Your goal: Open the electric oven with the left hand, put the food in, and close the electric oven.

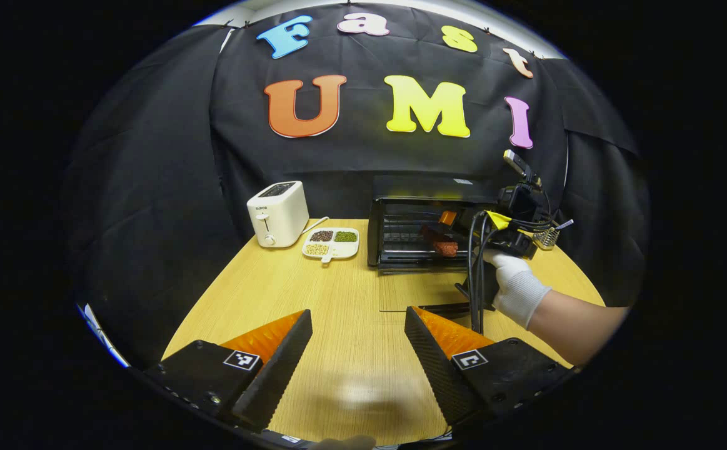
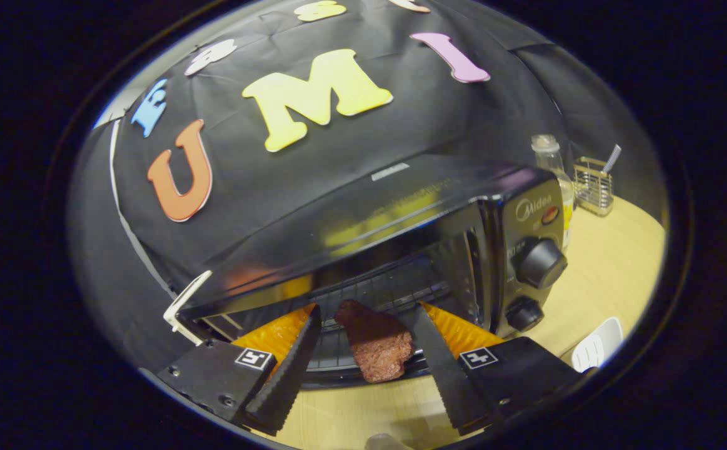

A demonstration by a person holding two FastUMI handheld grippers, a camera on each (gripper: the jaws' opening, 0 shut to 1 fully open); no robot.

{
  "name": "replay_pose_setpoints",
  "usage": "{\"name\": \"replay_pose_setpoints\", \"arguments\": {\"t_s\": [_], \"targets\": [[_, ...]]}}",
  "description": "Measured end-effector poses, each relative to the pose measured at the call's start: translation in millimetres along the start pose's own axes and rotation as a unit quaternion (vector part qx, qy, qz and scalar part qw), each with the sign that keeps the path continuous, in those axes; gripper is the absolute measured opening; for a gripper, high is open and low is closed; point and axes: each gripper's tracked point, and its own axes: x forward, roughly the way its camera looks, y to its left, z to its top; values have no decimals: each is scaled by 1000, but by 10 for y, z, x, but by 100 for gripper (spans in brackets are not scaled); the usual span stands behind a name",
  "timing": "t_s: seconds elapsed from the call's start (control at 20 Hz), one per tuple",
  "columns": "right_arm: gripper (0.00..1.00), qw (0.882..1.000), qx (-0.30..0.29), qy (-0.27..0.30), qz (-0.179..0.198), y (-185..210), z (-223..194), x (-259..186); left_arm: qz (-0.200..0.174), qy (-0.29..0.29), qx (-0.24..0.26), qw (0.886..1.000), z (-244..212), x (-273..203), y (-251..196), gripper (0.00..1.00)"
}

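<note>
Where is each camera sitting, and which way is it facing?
Left gripper view: rides the left gripper, back over the table, facing the open oven; own fingers apart, gloved hand with the right gripper ahead.
Right gripper view: rides the right gripper at the oven mouth; fingers apart around the meat on the rack.
Shared: oven, meat, table.

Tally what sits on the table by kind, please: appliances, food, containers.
Appliances: 2, the toaster and electric oven.
Food: 2, the meat piece and divided dish of beans.
Containers: 2, the bottle and wire holder.
Total: 6.
</note>
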Motion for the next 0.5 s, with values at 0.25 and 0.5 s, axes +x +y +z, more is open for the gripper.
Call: {"name": "replay_pose_setpoints", "arguments": {"t_s": [0.25, 0.5], "targets": [[94, 996, -72, 27, 45, 114, 113, -602, -5, -22, 6, 1000, 87, -22, -68, 95], [95, 982, -180, 4, 49, -244, 590, -1563, -18, -32, -9, 999, 72, 51, -292, 96]]}}
